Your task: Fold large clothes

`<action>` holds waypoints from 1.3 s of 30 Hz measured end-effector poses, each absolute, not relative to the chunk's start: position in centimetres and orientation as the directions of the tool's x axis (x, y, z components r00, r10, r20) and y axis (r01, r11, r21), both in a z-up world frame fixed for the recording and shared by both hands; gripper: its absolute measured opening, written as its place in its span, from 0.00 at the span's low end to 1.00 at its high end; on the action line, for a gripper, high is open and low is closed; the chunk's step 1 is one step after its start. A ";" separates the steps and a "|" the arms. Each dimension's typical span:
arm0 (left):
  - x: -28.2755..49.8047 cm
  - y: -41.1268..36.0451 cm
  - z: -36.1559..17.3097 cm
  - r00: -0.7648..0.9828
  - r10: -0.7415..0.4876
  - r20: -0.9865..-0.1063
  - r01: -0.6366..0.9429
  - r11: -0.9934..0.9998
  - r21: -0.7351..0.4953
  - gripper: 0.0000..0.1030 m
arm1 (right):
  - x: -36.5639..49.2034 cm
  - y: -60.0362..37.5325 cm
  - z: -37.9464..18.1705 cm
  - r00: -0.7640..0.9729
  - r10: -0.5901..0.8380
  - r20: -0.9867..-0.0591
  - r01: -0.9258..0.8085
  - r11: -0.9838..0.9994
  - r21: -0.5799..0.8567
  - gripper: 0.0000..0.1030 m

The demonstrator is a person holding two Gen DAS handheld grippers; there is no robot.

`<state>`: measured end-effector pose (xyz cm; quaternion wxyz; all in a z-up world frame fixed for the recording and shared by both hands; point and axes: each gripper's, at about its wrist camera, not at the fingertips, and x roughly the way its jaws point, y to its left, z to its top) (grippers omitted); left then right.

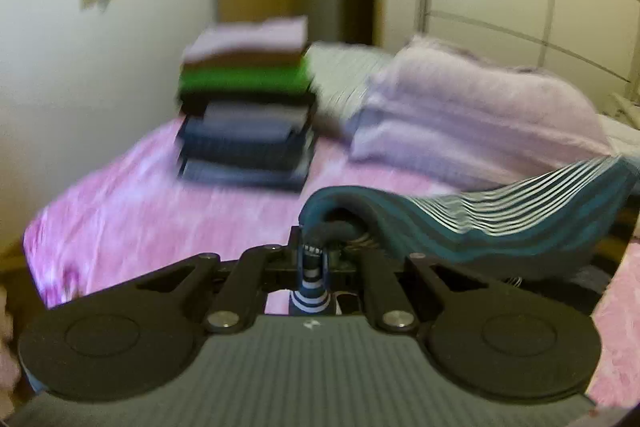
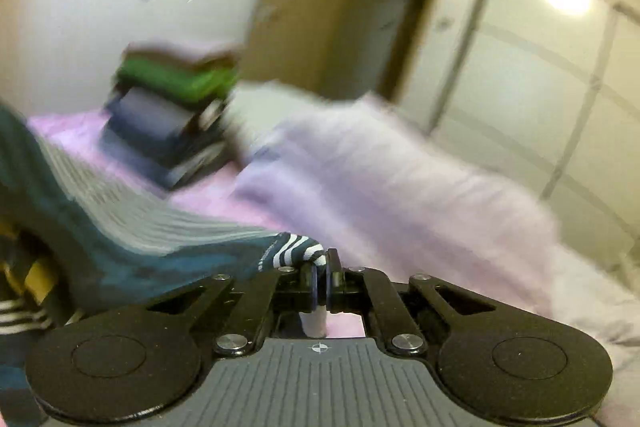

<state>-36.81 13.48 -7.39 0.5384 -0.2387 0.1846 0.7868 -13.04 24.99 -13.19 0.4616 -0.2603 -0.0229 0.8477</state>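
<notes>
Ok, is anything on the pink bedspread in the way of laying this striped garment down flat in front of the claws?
Nothing visible does. Both the left claw and right claw are shut on the teal striped garment. The pink bedspread below looks bare; the stack of folded clothes and lilac blanket sit farther back.

No text, label, brand or number could be read in either view; both pictures were blurred. The only sign was a small white crosshair mark printed on the grey ribbed body of each gripper, at the middle of its front edge: left gripper (image 1: pixel 313 255), right gripper (image 2: pixel 321 281). Tiny pale marks on the cloth edge there stayed illegible.
</notes>
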 end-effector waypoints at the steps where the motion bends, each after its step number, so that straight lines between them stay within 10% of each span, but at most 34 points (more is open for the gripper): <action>1: -36.6 13.7 -6.1 -0.300 0.779 -0.550 -0.942 -0.333 0.043 0.08 | -12.1 24.1 -11.3 -0.427 0.818 -0.385 -0.791 -0.544 -0.279 0.00; 12: -37.7 12.6 7.4 -0.152 0.958 -0.245 -0.981 -0.116 0.153 0.08 | -5.0 13.0 5.1 -0.284 0.958 -0.049 -0.919 -0.286 -0.273 0.00; 22: -42.9 8.0 13.0 0.022 0.985 -0.171 -0.976 0.059 0.210 0.08 | -6.9 -1.0 9.6 -0.139 0.990 0.032 -0.963 -0.128 -0.239 0.00; 33: -41.6 20.3 11.7 0.173 0.919 -0.353 -0.947 0.254 0.197 0.08 | -7.9 0.5 10.0 0.046 0.987 -0.157 -0.966 0.004 -0.258 0.00; 39: -36.2 38.7 1.1 0.117 0.774 -0.622 -0.953 0.264 0.149 0.26 | -4.0 15.7 1.8 0.131 0.865 -0.485 -0.975 0.024 -0.222 0.10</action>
